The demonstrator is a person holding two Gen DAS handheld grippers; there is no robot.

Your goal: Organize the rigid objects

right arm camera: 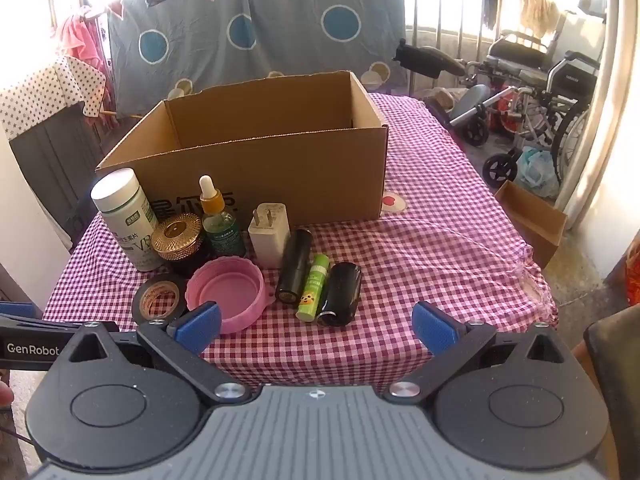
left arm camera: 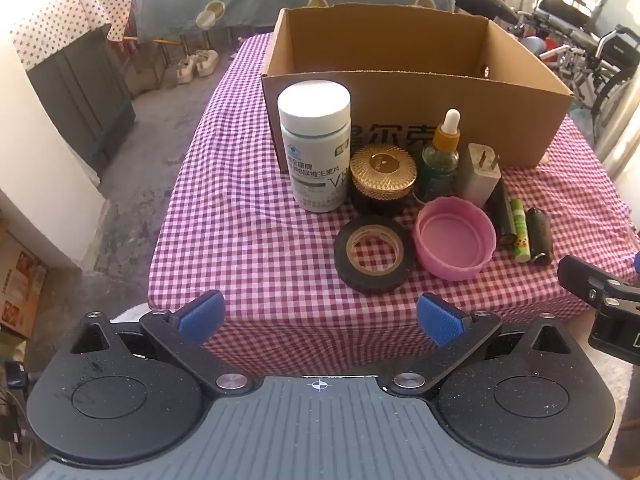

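A wheelchair [right arm camera: 548, 80] stands beside a patterned hanging sheet [right arm camera: 256, 20].

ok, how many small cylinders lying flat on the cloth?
3, side by side right of the pink lid: black tube, green stick, stubby black cylinder. The box might hide others.

A cardboard box [left arm camera: 416, 116] stands open at the back of the bench [left arm camera: 240, 216]; along its front wall, left to right, stand a pill bottle [left arm camera: 316, 152], a lidded jar [left arm camera: 382, 180], a dropper bottle [left arm camera: 442, 156] and a plug adapter [left arm camera: 480, 174]; nearer lie a tape roll [left arm camera: 374, 254], an upturned cap [left arm camera: 454, 238], then three small tubes [left arm camera: 522, 236] side by side.
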